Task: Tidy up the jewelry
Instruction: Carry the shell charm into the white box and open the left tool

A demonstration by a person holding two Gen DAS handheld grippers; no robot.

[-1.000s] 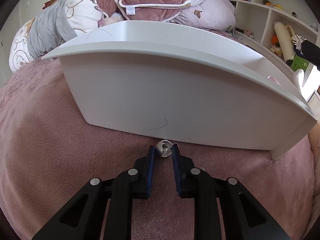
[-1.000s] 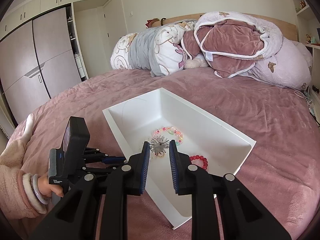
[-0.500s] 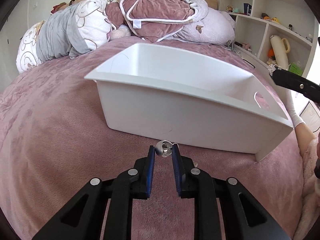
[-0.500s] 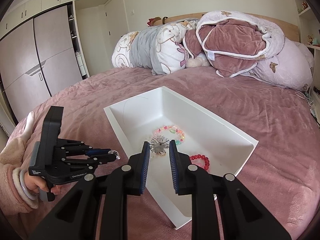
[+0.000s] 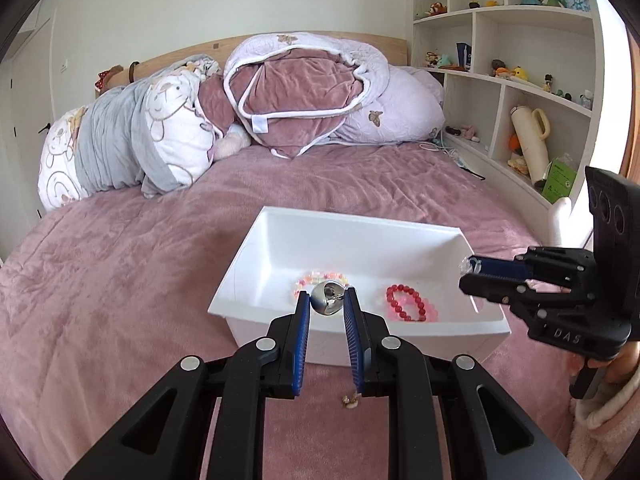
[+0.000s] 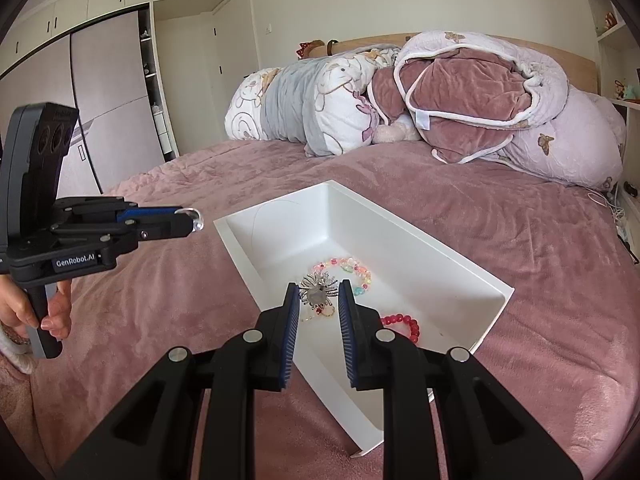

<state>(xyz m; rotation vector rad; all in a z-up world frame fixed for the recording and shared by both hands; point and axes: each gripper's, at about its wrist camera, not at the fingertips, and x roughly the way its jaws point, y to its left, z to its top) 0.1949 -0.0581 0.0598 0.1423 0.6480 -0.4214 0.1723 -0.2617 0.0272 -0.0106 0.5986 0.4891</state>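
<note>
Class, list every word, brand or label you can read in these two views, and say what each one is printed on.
"GenRobot.AI": white print on the side of the left gripper.
"DAS": raised letters on the body of the right gripper.
Green box on the shelf: its print is too small to read.
White tag on the rolled blanket: no print visible.

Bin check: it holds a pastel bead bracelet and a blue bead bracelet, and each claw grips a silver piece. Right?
Not quite. The second bracelet is red, not blue, as the left wrist view shows. The rest holds: the pastel bracelet lies in the white bin, and the left claw and right claw each grip a silver piece.
</note>
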